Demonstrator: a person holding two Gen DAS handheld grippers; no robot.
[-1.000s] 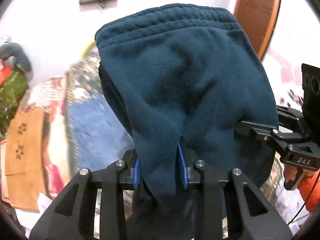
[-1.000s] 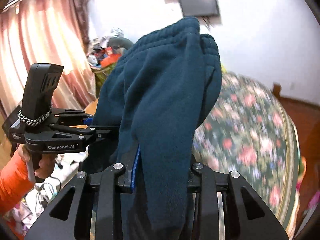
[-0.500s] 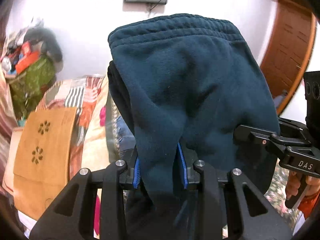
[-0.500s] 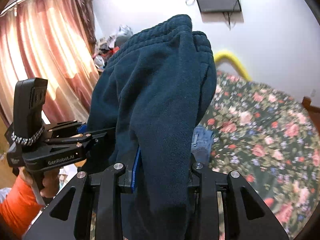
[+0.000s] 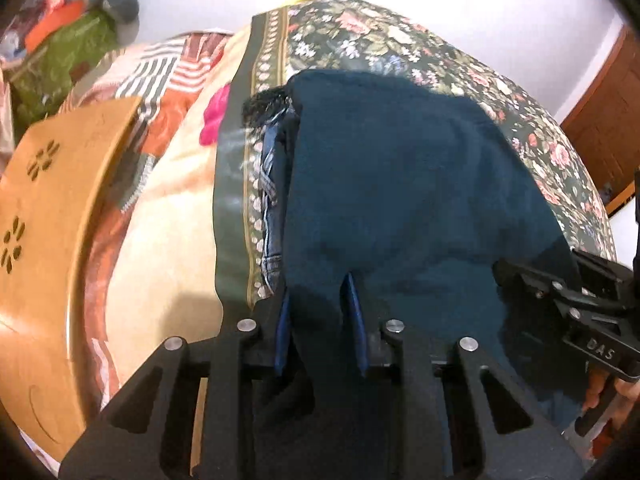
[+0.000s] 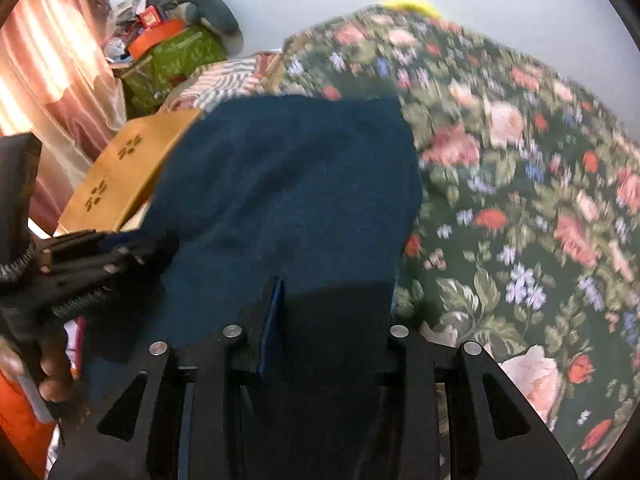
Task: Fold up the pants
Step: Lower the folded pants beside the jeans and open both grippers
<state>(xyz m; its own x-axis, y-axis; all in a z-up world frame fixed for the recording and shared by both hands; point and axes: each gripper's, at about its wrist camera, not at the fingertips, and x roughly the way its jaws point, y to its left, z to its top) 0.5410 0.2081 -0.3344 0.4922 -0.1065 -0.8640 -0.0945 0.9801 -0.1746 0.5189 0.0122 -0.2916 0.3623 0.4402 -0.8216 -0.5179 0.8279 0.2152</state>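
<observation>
The dark teal fleece pants [image 5: 400,184] lie folded over on the floral bedspread [image 5: 400,48], on top of other clothes. My left gripper [image 5: 320,312] is shut on the near edge of the pants at their left side. My right gripper [image 6: 328,312] is shut on the same near edge of the pants [image 6: 288,184] at their right side. Each gripper shows in the other's view, the right one [image 5: 568,304] and the left one [image 6: 100,264]. The cloth hides the fingertips.
Blue jeans [image 5: 272,200] stick out from under the pants at the left. A wooden board with flower cut-outs [image 5: 44,208] stands left of the bed. A striped blanket [image 5: 176,72], a green bag [image 6: 172,60] and clutter lie behind. Curtain [image 6: 48,68] at far left.
Both grippers have swung down and forward with the pants. The pants hung upright in the air before; now they lie flat on the clothes on the bed.
</observation>
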